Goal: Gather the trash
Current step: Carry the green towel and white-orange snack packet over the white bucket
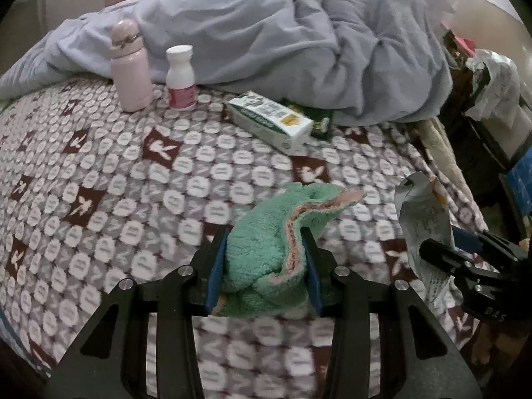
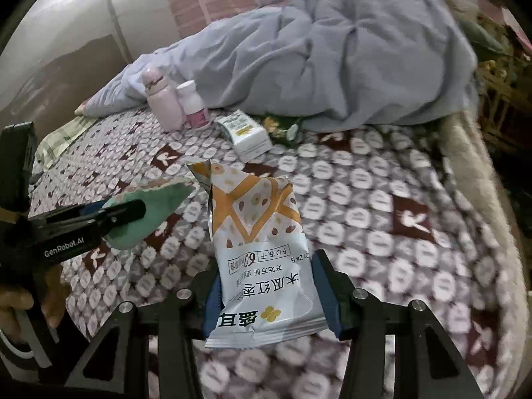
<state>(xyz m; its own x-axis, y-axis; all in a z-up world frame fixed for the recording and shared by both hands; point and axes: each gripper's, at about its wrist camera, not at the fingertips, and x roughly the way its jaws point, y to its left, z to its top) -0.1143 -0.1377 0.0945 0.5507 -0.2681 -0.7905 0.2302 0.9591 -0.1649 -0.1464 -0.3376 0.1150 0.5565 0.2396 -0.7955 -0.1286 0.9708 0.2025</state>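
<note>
Both tools are full: the left tool [image 1: 262, 266] grips a green cloth [image 1: 272, 242], the right tool [image 2: 269, 296] a snack wrapper [image 2: 256, 242]. The white box [image 1: 269, 121] lies ahead on the bed [image 1: 116, 183], its long axis slanting right, roughly equally near both.

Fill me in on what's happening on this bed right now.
A person is clearing the bed with a gripper in each hand. The left gripper is shut on a bunched green cloth, and the right gripper is shut on an opened snack wrapper, both above the patterned blanket. A pink flask, a white pill bottle and a green-and-white box sit by the rumpled grey duvet.
</note>
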